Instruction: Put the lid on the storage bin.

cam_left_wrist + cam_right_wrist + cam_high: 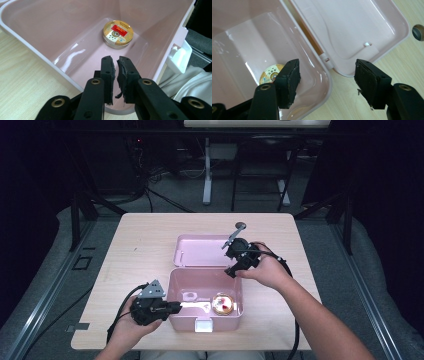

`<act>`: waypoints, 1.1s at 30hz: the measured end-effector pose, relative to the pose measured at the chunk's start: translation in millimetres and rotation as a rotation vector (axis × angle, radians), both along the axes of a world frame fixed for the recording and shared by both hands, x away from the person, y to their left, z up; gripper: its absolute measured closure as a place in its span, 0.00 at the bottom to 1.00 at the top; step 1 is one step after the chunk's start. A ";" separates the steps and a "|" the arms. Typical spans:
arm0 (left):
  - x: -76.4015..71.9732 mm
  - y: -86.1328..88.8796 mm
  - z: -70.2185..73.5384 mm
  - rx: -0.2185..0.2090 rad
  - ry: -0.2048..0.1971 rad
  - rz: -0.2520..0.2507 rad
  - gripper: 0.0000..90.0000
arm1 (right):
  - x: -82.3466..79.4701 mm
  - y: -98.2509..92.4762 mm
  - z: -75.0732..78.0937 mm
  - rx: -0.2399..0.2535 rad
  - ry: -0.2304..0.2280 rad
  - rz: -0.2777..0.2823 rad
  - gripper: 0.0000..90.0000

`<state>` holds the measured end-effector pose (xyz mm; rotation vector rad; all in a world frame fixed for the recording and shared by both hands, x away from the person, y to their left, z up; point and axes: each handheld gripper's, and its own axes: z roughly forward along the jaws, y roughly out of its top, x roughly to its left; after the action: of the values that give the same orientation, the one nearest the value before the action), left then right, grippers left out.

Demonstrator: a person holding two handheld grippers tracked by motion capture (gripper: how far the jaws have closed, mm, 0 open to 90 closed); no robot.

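Left gripper (pixel 172 307), black two-jaw tool in the person's left hand (pixel 131 327), sits at the near-left of the light wooden table (pixel 135 240), pointing right at the left wall of the pink plastic box (pixel 172 285). In the left gripper view its jaws are nearly pressed together, a thin gap between the worn pads (pixel 109 75), nothing pinched; the tips hang just over the box rim (pixel 37 53), pointing inside. Grey three-cornered plate (pixel 152 289) on top, cable trailing toward the table's near edge.

Box is open, standing mid-table toward the near edge, white latch (pixel 202 325) on its near wall. Its hinged pink lid (pixel 200 251) lies flat behind it, inside facing up.

Round gold tin with a red label (pixel 118 34) lies flat on the box floor, right half of the box in the high view, near the right wall. Not touched by either gripper. Right gripper view catches part of it (pixel 271 72) behind the left jaw.

Right gripper (pixel 235 270), held in the right hand (pixel 267 270), is above the box's far-right corner, by the hinge. Jaws spread wide, nothing between the pads (pixel 289 80); they straddle the box corner and lid edge from above, not touching. Round hole in the table (pixel 418 32) just past the lid.
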<state>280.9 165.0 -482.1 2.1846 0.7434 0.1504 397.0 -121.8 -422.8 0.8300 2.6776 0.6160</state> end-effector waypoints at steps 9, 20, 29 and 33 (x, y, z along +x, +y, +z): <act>4.0 2.5 -2.3 -0.011 -0.001 -0.001 0.99 | 9.5 -12.0 -6.6 0.084 -0.005 -0.086 0.46; 5.5 4.1 -2.3 -0.009 0.001 -0.021 1.00 | 15.5 -19.5 -4.9 0.141 -0.042 -0.131 0.49; 5.9 4.4 -2.5 -0.011 0.000 -0.030 1.00 | 29.3 -27.0 -9.3 0.171 -0.048 -0.218 0.55; 5.4 3.8 -2.5 -0.006 -0.005 -0.028 1.00 | 33.2 -24.8 -13.5 0.167 -0.046 -0.236 0.55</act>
<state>286.3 168.8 -484.6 2.1867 0.7091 0.1395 430.2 -146.6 -436.3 1.1410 2.4625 0.7952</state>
